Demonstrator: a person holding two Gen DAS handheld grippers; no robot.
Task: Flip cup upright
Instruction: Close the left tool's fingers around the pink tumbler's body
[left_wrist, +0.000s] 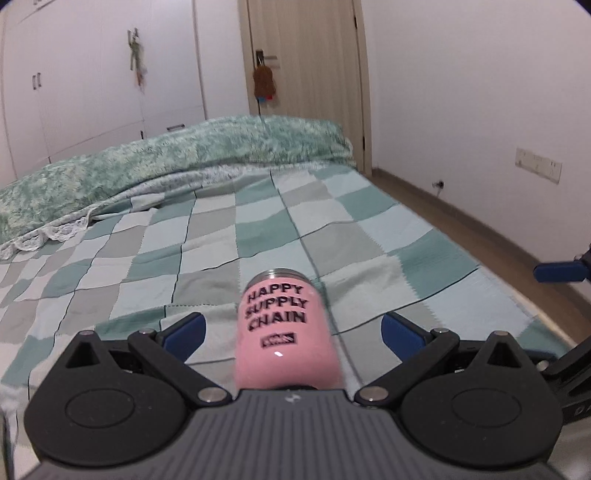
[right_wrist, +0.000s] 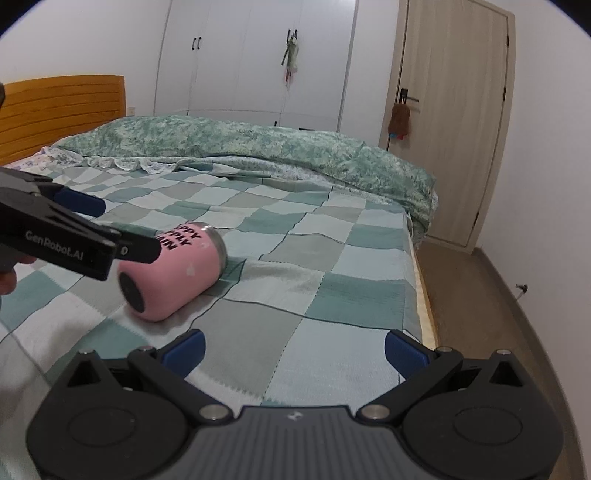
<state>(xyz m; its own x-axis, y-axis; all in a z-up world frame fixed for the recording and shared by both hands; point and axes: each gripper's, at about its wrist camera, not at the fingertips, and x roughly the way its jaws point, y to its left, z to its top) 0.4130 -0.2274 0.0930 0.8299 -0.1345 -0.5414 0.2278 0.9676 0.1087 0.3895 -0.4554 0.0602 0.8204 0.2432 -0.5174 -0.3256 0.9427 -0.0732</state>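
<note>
A pink cup (left_wrist: 288, 332) with black lettering and a steel rim lies on its side on the checked bedspread (left_wrist: 229, 236), mouth pointing away from me. My left gripper (left_wrist: 291, 328) is open, its blue fingers apart on either side of the cup without touching it. In the right wrist view the cup (right_wrist: 173, 273) lies at the left with its black base toward the camera, and the left gripper (right_wrist: 110, 229) hovers over it. My right gripper (right_wrist: 293, 350) is open and empty above the bedspread, to the right of the cup.
A rumpled green quilt (right_wrist: 258, 147) lies along the far side of the bed. A wooden headboard (right_wrist: 59, 107) is at the far left. The bed edge (right_wrist: 424, 295) drops to the floor on the right. A wardrobe and a door stand behind.
</note>
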